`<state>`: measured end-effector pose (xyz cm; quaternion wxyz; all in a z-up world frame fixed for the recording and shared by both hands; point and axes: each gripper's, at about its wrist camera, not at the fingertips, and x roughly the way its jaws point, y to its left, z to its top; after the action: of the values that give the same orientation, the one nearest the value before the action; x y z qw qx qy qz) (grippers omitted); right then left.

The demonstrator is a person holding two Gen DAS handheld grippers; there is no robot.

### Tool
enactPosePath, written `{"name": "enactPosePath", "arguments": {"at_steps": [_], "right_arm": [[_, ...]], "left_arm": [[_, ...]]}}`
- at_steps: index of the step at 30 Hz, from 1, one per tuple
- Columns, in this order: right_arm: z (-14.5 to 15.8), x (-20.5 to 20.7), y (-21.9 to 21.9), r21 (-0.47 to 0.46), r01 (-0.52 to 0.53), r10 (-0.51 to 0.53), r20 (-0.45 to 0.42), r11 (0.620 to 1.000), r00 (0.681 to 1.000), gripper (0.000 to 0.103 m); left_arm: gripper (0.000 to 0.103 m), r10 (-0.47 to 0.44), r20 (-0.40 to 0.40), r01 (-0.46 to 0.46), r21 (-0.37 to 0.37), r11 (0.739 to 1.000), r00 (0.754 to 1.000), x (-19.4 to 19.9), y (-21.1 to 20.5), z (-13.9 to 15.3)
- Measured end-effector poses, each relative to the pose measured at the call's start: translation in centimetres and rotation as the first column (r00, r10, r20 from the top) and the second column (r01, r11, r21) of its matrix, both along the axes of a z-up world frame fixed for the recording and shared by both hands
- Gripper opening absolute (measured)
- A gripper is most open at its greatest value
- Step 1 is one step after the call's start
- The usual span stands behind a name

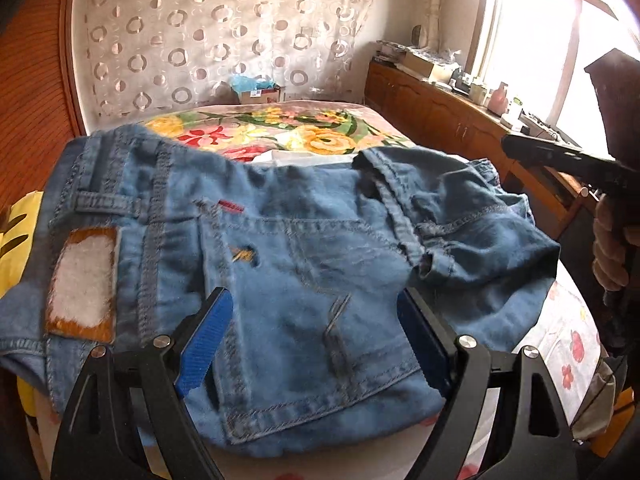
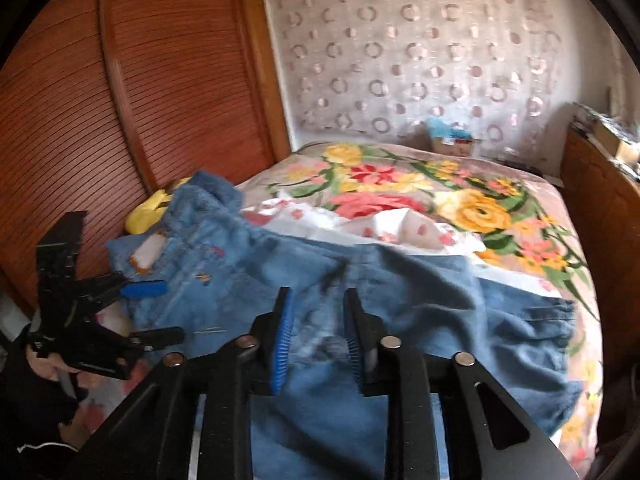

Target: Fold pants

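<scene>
Folded blue denim pants (image 1: 280, 248) lie under both black blue-padded grippers: left gripper (image 1: 316, 340) spread wide, right gripper (image 2: 316, 340) partly parted, neither holding anything.

A floral blanket (image 2: 472, 200) in yellow, red and green covers the bed across the middle of the right wrist view. Behind it, a sheer curtain (image 2: 400, 52) patterned with rings fills the upper centre. Reddish slatted wooden doors (image 2: 160, 80) fill the upper left. A yellow cloth (image 2: 148, 212) lies at the bed's left edge. In the left wrist view, a cluttered wooden cabinet (image 1: 436, 108) stands at right below a bright window (image 1: 532, 52), and a small cardboard box (image 1: 260, 94) sits beyond the bed.
</scene>
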<state>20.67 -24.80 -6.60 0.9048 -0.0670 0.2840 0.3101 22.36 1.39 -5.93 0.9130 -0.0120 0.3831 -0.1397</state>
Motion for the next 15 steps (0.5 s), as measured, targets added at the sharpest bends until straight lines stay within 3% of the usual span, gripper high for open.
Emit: {"name": "enactPosePath", "arguments": {"at_steps": [6,8,15], "right_arm": [[-0.9,3.8,-0.2,-0.073,0.062,-0.062,0.007,0.995,0.998,0.04],[-1.5,5.9,0.7,-0.101,0.056,-0.057,-0.009,0.993,0.998,0.04],[-3.0,10.7,2.3,-0.156,0.032,-0.045,-0.078,0.987,0.996,0.04]], "left_arm": [[0.084,-0.065,0.008,0.066,-0.032,0.997,0.998,1.8,-2.9,0.6],[0.075,-0.097,-0.002,0.096,-0.041,0.994,0.995,2.2,-4.1,0.7],[0.055,-0.191,-0.059,0.189,-0.042,0.981,0.98,3.6,-7.9,-0.6]]}}
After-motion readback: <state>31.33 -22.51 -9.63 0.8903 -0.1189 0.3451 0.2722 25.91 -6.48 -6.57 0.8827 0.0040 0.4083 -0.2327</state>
